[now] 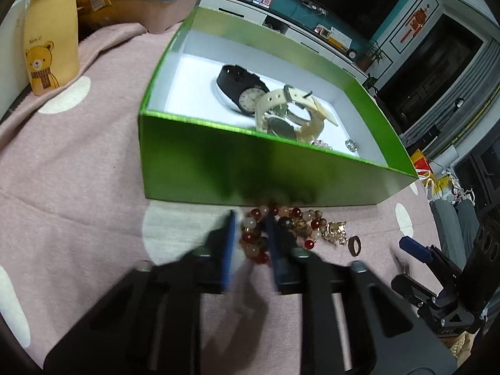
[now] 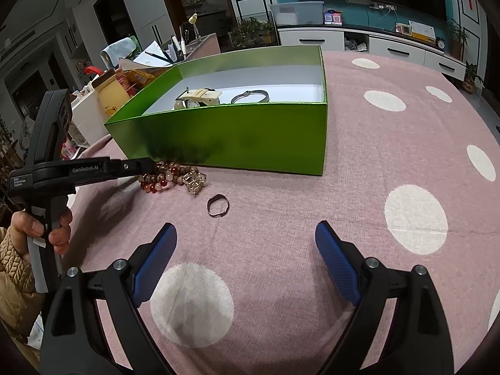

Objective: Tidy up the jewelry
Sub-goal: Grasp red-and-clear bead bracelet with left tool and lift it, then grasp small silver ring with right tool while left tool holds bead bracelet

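Observation:
A green box (image 1: 218, 156) (image 2: 250, 137) stands on the pink dotted cloth. Inside lie a black watch (image 1: 240, 84), a cream watch (image 1: 290, 115) (image 2: 200, 98), a silver bangle (image 2: 250, 97) and small pieces. In front of the box lies a red and white bead bracelet (image 1: 253, 234) (image 2: 159, 179), a gold piece (image 1: 336, 231) (image 2: 195, 182) and a dark ring (image 1: 354, 245) (image 2: 218, 206). My left gripper (image 1: 251, 237) is blurred; its blue fingers (image 1: 229, 243) stand narrowly apart around the beads. My right gripper (image 2: 247, 237) is open and empty, short of the ring.
A yellow bear-print bag (image 1: 51, 31) and a pink-grey organiser with pens (image 1: 162, 3) stand behind the box on the left. White dots mark the cloth (image 2: 415, 218). The right gripper shows at the lower right of the left wrist view (image 1: 415, 250).

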### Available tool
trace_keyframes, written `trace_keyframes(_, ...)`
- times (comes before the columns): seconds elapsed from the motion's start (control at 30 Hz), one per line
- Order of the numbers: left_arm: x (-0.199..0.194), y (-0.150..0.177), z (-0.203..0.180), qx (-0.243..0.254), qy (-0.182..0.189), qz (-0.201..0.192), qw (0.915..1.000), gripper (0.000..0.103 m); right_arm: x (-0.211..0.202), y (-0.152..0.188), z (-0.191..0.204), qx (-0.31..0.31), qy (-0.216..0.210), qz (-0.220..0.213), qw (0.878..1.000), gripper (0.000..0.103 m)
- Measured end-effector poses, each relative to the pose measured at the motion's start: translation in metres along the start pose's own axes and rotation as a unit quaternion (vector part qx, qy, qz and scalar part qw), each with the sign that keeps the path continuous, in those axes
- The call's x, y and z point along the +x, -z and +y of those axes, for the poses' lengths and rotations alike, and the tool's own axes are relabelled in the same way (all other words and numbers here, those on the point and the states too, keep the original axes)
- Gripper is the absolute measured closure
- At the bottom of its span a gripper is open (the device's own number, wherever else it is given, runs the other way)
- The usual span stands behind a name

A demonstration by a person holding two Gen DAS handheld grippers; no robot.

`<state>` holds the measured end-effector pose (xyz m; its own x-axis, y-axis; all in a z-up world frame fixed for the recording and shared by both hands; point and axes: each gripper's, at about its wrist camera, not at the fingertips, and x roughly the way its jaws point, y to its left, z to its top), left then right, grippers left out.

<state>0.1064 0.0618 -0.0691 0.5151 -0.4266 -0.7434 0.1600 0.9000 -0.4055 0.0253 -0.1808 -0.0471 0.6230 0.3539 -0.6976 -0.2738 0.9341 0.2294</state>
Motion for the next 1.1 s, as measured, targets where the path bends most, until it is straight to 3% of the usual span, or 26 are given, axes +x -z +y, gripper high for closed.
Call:
trace_keyframes(0.23,-0.004,0.004,-0.004,0.001,0.005,-0.008,1.0000,0.096,0.006,-0.002,0.002,-0.003,-0.001,0.004,1.000,0.013)
trace_keyframes(0.73,-0.061,-0.011,-0.049,0.045,0.057,-0.077,0.9944,0.096,0.027,-0.016,0.021,-0.056,0.011,0.017,0.998,0.014)
trace_keyframes(1.1,-0.086,-0.008,-0.037,0.029,0.059,-0.096,0.9932,0.096,0.051,-0.023,0.038,-0.111,0.028,0.046,0.992,0.038)
